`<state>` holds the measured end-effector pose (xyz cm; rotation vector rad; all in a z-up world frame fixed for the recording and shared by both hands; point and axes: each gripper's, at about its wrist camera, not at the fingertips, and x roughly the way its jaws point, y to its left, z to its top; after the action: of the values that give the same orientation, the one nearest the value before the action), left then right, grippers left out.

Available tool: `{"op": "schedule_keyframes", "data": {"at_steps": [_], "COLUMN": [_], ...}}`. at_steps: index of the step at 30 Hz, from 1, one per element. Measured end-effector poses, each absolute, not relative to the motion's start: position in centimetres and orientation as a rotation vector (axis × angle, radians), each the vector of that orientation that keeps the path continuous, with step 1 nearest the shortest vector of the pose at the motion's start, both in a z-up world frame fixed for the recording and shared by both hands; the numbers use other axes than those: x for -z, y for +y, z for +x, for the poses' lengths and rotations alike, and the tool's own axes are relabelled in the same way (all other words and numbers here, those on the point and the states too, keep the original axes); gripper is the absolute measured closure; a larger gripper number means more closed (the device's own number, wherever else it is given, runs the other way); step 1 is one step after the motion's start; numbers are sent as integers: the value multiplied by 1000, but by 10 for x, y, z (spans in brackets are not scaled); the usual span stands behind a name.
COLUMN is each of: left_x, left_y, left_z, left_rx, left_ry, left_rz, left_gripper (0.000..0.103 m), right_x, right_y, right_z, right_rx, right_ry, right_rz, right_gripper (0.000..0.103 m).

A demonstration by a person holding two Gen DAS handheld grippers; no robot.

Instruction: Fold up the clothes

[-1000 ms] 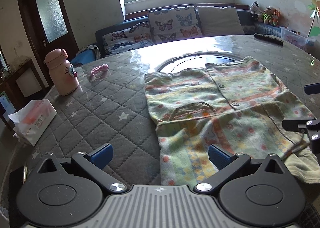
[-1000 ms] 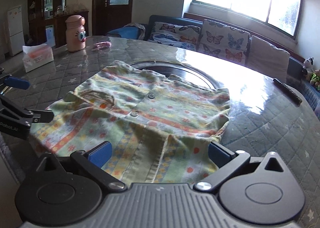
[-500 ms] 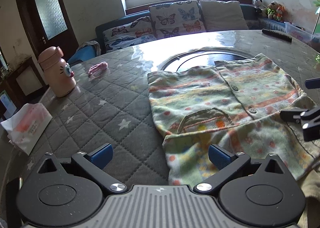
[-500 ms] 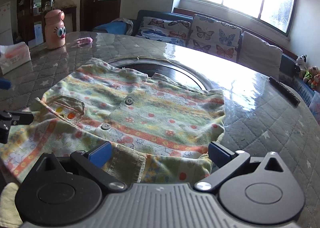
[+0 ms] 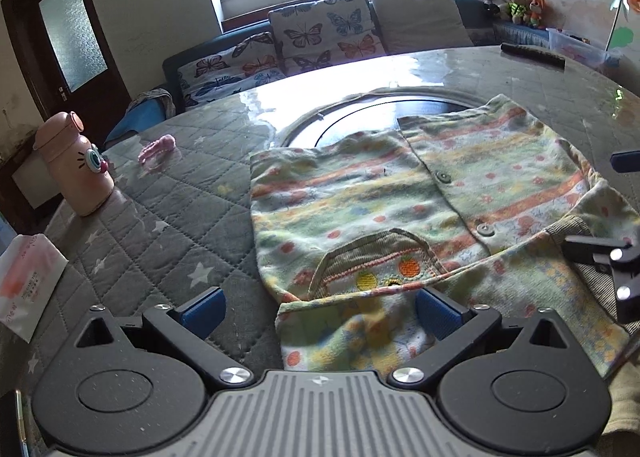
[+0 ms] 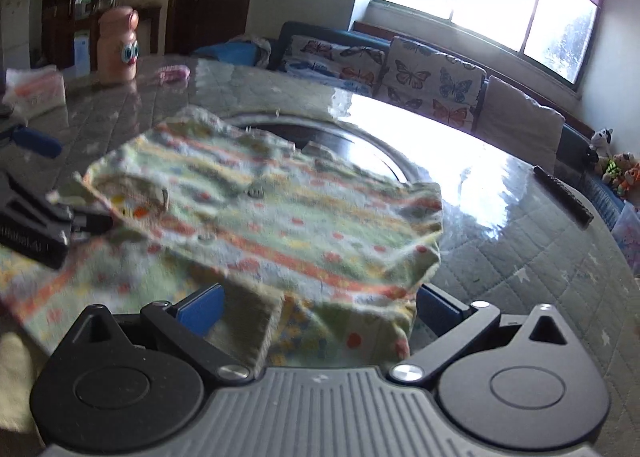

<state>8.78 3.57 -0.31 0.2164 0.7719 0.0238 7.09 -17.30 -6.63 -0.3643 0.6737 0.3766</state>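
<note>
A small patterned child's shirt (image 5: 420, 201) with buttons and a chest pocket lies on the round quilted table (image 5: 168, 217). Its near part hangs over the table's edge. My left gripper (image 5: 318, 309) is open, its blue pads on either side of the shirt's near left corner. My right gripper (image 6: 318, 309) is open, with the shirt's (image 6: 280, 217) near right part between its fingers; that view is blurred. The right gripper also shows at the right edge of the left wrist view (image 5: 612, 225). The left gripper shows at the left edge of the right wrist view (image 6: 36, 197).
A pink cartoon bottle (image 5: 76, 165), a pink hair clip (image 5: 157, 147) and a tissue pack (image 5: 28, 285) are on the table's left. A dark remote (image 5: 532, 54) lies at the far right. A round dark inset (image 5: 384, 117) marks the table's middle. A sofa with butterfly cushions (image 5: 320, 37) stands behind.
Both grippers moved forward over the table. The shirt's near flap now lies further up over the shirt, and the right wrist view is blurred by motion.
</note>
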Motion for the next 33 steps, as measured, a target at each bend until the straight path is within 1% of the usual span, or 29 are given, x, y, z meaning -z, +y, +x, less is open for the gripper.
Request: {"op": "schedule_keyframes", "data": {"at_steps": [8, 11, 16, 20, 21, 23, 24, 26, 27, 29, 33], "left_x": [-5, -5, -6, -1, 2, 8, 10, 11, 11, 12, 15], "left_y": [41, 41, 41, 30, 26, 16, 12, 3, -1, -9, -21], "left_z": [56, 36, -5, -31, -37, -46, -50, -56, -57, -60, -63], "left_rx": [7, 31, 98, 177, 202, 247, 262, 298, 322, 374, 457], "left_ry": [754, 754, 740, 735, 732, 715, 694, 650, 639, 617, 565], "left_rz": [241, 274, 358, 435, 454, 497, 522, 562, 568, 580, 608], "left_gripper": [0, 0, 0, 3, 5, 13, 15, 25, 28, 39, 55], "right_x": [59, 66, 58, 52, 51, 49, 49, 49, 50, 51, 50], "right_y": [-193, -197, -209, -219, -221, -225, -227, -229, -230, -231, -234], "right_z": [37, 30, 20, 10, 8, 3, 0, -6, -10, -16, -26], "right_rx": [-443, -432, -449, -477, -485, -503, -514, -534, -543, -556, -590], "right_ry": [686, 699, 686, 676, 674, 673, 674, 671, 669, 666, 666], "right_rz": [-361, -394, -377, -396, -400, -409, -413, -432, -448, -468, -480], "right_gripper": [0, 0, 0, 0, 0, 0, 0, 0, 1, 3, 5]}}
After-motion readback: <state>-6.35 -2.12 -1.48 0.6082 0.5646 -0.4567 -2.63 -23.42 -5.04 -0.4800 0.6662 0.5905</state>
